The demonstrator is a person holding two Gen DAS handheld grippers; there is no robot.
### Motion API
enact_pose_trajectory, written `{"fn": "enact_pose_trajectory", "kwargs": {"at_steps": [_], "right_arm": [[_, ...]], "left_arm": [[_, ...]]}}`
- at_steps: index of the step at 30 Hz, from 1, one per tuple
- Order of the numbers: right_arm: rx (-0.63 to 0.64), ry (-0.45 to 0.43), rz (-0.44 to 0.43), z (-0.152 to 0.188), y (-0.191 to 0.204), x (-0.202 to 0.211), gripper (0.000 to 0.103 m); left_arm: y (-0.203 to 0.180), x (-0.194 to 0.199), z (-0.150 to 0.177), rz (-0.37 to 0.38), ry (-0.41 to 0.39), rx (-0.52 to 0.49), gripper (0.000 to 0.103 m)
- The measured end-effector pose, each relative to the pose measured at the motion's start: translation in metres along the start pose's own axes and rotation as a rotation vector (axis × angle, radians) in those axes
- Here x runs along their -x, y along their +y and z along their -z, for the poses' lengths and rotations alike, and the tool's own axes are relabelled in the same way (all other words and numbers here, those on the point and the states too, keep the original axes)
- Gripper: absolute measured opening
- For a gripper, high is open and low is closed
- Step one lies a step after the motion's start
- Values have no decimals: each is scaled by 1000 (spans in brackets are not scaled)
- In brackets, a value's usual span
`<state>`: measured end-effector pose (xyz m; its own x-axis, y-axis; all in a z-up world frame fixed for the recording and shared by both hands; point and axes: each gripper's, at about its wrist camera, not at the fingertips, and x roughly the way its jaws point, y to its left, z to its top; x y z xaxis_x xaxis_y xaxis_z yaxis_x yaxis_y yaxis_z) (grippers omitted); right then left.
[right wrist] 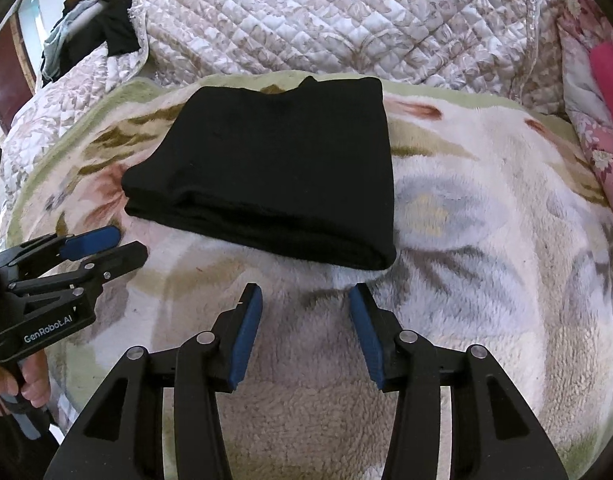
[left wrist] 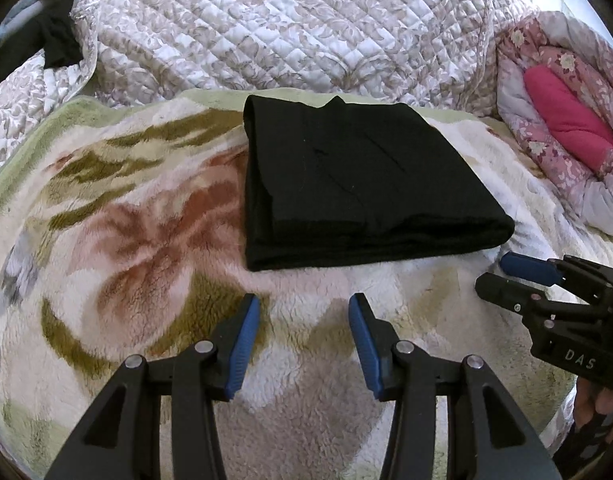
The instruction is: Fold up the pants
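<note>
The black pants [left wrist: 366, 184] lie folded into a compact rectangle on a fluffy floral blanket [left wrist: 146, 240]; the right wrist view shows the same pants [right wrist: 282, 164] just ahead. My left gripper [left wrist: 304, 300] hovers over the blanket short of the near edge of the pants, open, with nothing between its blue pads. My right gripper [right wrist: 306, 290] is also open and empty, just short of the near right corner of the fold. Each gripper shows in the other's view: the right gripper [left wrist: 492, 272] at the right, the left gripper [right wrist: 126, 242] at the left. Neither touches the pants.
A quilted beige bedspread [left wrist: 286, 20] rises behind the blanket. A pink floral comforter [left wrist: 554, 120] with a magenta cloth is bunched at the right. Dark clothes [left wrist: 54, 40] hang at the far left. A person's hand [right wrist: 30, 388] grips the left tool's handle.
</note>
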<state>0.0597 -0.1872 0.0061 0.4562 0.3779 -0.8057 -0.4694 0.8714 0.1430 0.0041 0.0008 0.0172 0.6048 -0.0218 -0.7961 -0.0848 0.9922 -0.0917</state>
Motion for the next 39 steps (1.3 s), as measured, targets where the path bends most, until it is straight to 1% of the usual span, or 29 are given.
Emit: {"fn": "enact_pose_trajectory", "kwargs": {"at_steps": [6,39], "right_arm": [[6,5,4,0,1,-3,51],[9,7,3,1,0,-4,55]], "left_arm": [[0,-2,1,1,3,-3,53],[-2,-4,1,-3,15,-1,57]]}}
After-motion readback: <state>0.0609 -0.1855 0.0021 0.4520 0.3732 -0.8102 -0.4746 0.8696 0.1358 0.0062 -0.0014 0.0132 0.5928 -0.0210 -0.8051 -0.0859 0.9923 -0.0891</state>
